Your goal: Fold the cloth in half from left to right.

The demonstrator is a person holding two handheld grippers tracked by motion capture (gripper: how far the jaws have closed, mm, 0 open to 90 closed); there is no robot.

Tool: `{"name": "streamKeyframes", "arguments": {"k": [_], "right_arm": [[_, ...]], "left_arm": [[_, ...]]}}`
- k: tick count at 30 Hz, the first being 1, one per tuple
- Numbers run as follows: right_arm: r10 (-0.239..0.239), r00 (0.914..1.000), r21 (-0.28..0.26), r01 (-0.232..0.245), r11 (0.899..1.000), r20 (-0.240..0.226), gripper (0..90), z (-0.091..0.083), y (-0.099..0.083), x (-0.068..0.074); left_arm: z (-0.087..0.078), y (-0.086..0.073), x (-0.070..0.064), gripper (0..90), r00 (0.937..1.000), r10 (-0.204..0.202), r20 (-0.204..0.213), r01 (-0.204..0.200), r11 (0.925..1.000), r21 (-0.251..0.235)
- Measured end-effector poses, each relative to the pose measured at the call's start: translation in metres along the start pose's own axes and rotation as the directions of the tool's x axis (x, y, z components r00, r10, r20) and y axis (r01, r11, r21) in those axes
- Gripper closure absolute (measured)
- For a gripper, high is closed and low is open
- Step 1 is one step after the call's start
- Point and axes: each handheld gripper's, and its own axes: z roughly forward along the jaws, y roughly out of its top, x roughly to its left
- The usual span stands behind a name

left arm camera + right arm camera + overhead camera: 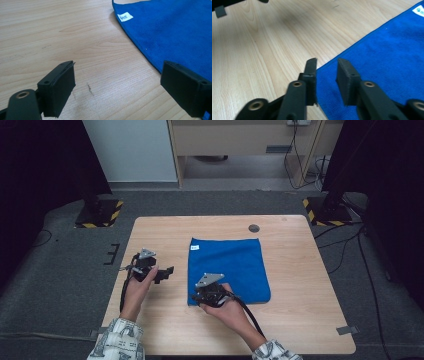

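Note:
A blue cloth (229, 267) lies flat in the middle of the wooden table (300, 285), with a small white label (194, 248) at its far left corner. My left gripper (166, 272) is over bare wood just left of the cloth. In the left gripper view it (117, 75) is wide open and empty, with the cloth (175, 32) and label (125, 17) ahead to the right. My right gripper (196, 296) is at the cloth's near left corner. Its jaws (327, 71) stand a little apart, straddling the cloth's left edge (372, 60) and holding nothing.
A dark round grommet (254, 228) sits in the tabletop behind the cloth. Two stand bases with yellow-black tape (100, 213) (327, 212) rest on the grey floor beyond the far corners. Part of the left gripper (222, 8) shows at the top left of the right gripper view.

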Motion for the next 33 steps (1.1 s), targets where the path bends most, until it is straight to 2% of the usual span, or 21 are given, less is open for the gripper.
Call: {"name": "streamKeyframes", "arguments": {"k": [5,7,8,9,11,14,20,28,29,33], "right_arm": [[-0.008,1.0000,0.020,0.008,1.000,-0.002,69.9,0.006,-0.005,0.004],[-0.005,1.0000,0.027,0.005,1.000,-0.006,64.3,0.009,-0.006,0.005],[-0.005,1.0000,0.027,0.005,1.000,-0.006,64.3,0.009,-0.006,0.005],[0.008,0.9999,0.030,-0.007,1.000,-0.010,57.6,0.012,-0.007,0.007],[0.013,0.9998,0.038,-0.013,0.999,-0.011,52.4,0.016,-0.008,0.010],[0.004,1.0000,0.052,-0.003,0.999,-0.007,46.4,0.022,-0.009,0.014],[-0.002,0.9999,0.074,0.001,0.997,0.016,45.3,0.030,-0.011,0.015],[-0.043,0.9978,0.087,0.038,0.996,0.050,53.2,0.032,-0.010,0.016],[-0.043,0.9969,0.088,0.037,0.995,0.066,58.3,0.031,-0.010,0.016],[-0.038,0.9964,0.090,0.031,0.995,0.077,74.1,0.030,-0.010,0.011]], "left_arm": [[0.001,0.000,0.000,11.8,1.0000,0.003,-0.001,-0.003,1.0000,0.004],[0.000,0.000,-0.001,11.9,1.0000,0.004,-0.006,-0.004,1.0000,0.003],[0.000,0.000,-0.001,11.9,1.0000,0.004,-0.006,-0.004,1.0000,0.003],[0.000,0.000,-0.001,11.9,1.0000,0.001,-0.008,-0.001,1.0000,-0.001],[0.001,0.000,-0.001,11.9,0.9999,0.000,-0.010,0.000,1.0000,0.000],[0.002,-0.001,-0.002,11.9,1.0000,0.006,-0.008,-0.006,1.0000,0.007],[0.003,0.000,-0.004,11.9,1.0000,0.009,-0.004,-0.009,0.9999,0.006],[0.004,-0.001,-0.005,11.9,0.9999,0.014,0.004,-0.014,0.9998,0.010],[0.005,0.000,-0.005,11.9,0.9999,0.015,0.005,-0.015,0.9998,0.010],[0.005,0.000,-0.007,11.9,0.9997,0.023,0.009,-0.023,0.9996,0.014]]}}
